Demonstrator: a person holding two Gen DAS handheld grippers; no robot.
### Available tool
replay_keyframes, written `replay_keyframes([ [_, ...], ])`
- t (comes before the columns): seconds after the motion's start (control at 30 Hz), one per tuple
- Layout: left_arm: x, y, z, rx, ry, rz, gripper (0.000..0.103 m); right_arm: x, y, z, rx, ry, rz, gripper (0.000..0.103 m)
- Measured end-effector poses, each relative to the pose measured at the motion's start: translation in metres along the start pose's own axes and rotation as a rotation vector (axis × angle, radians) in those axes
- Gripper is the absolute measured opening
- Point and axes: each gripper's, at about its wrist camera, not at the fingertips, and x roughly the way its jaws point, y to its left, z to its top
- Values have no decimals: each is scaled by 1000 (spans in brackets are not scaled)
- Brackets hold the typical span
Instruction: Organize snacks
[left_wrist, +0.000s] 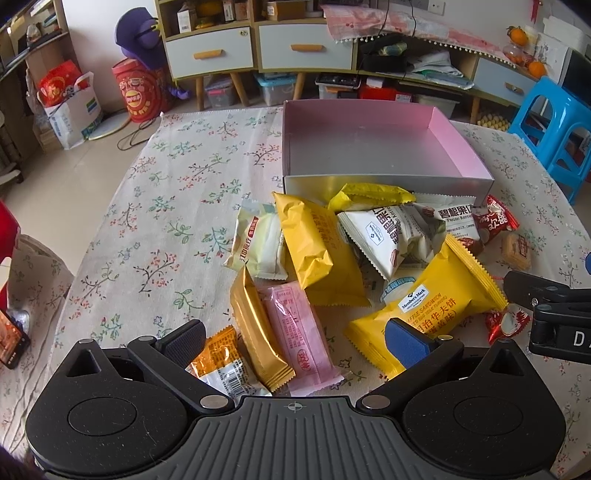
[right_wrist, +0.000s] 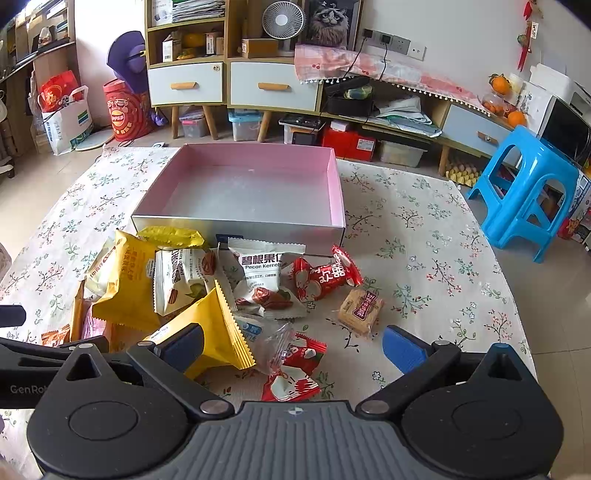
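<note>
Both grippers spread wide, holding nothing; left gripper (left_wrist: 295, 341) straddles pink bar (left_wrist: 301, 334) and gold bar (left_wrist: 258, 332), long axes running away toward empty pink box (left_wrist: 458, 147) beyond; right gripper (right_wrist: 293, 349) nearer red candy (right_wrist: 291, 373).

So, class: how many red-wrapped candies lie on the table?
2: one red candy beside the box's front corner, another red candy nearest the right tool; more may hide under the pile.
</note>
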Motion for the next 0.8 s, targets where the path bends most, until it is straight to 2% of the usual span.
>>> replay_keyframes([
  [0.8, 1, 2, -2, -6, -3, 4, 103, 0, 2, -1, -9, 4, -1, 92],
])
